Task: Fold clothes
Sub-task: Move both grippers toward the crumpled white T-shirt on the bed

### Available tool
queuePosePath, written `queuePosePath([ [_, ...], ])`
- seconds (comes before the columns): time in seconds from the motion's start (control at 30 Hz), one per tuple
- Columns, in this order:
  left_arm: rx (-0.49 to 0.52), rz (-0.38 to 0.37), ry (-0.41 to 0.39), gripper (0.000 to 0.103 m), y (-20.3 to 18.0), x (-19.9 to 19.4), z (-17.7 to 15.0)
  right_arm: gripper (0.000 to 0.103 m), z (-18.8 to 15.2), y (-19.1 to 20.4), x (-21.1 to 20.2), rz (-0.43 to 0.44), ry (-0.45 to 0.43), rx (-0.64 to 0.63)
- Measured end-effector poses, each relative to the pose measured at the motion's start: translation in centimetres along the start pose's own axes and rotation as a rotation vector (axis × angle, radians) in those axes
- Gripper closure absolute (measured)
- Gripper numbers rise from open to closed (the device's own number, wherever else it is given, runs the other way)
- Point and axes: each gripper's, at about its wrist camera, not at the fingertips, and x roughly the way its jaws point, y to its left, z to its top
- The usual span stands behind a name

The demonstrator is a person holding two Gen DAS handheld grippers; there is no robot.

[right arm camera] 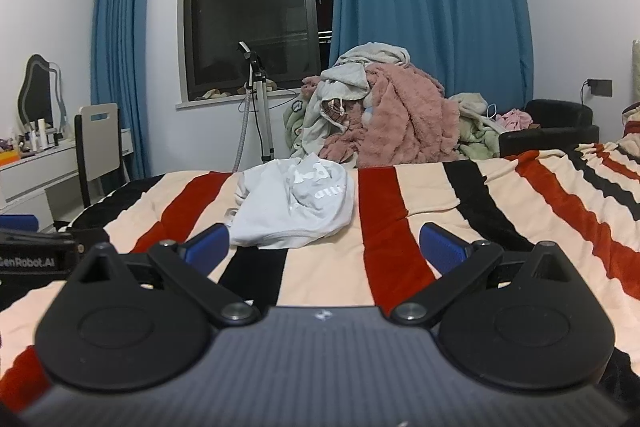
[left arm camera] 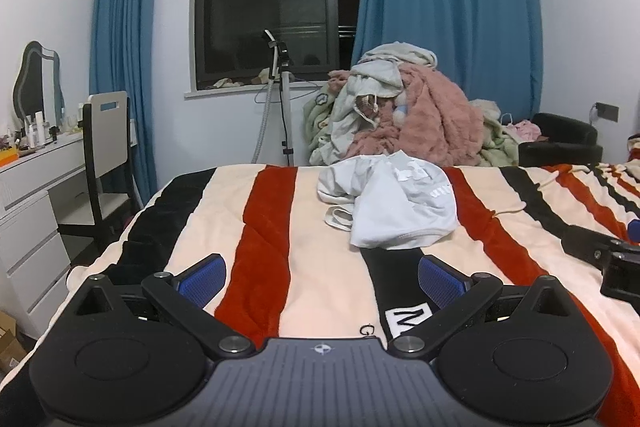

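Looking forward along both tools, we find one crumpled white garment [left arm camera: 394, 205] lying on the striped bed [left arm camera: 280, 227], ahead of both claws and touched by neither. From the left claw [left arm camera: 322, 281] it sits forward and a little to the right of centre; from the right claw [right arm camera: 324, 247] it sits forward and to the left. So the garment lies roughly between our two lines of sight, and we judge the reach about equal for each, with the right claw perhaps slightly nearer, since its left finger appears close to the hem in that view. The heap runs its longer way from the near hem up toward the far edge of the bed, with a loose strap or loop trailing on its left side.

Both claws are spread wide and hold nothing; their blue pads stand well apart.

By count: one garment on the bed to fold, two claws, each with two fingers. Behind the bed stands one large pile of clothes and blankets [left arm camera: 400, 107], not separable into a number from here. We judge the folding not yet begun, and the first need is to pinch two points on the near hem and draw the cloth flat.
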Motion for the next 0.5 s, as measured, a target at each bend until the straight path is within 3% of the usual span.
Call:
queuePosePath([
  [0.2, -0.082, -0.021, 0.017, 0.000, 1.0, 0.6, -0.1, 0.000, 0.7, -1.2, -0.3, -0.062, -0.031, 0.012],
  [0.37, -0.062, 0.017, 0.000, 0.000, 0.8, 0.7, -0.3, 0.000, 1.8, -3.4, -1.2, -0.141, -0.060, 0.115],
  [0.5, -0.064, 0.038, -0.014, 0.000, 1.1, 0.4, 0.3, 0.000, 2.9, -2.0, -1.7, -0.174, -0.064, 0.114],
])
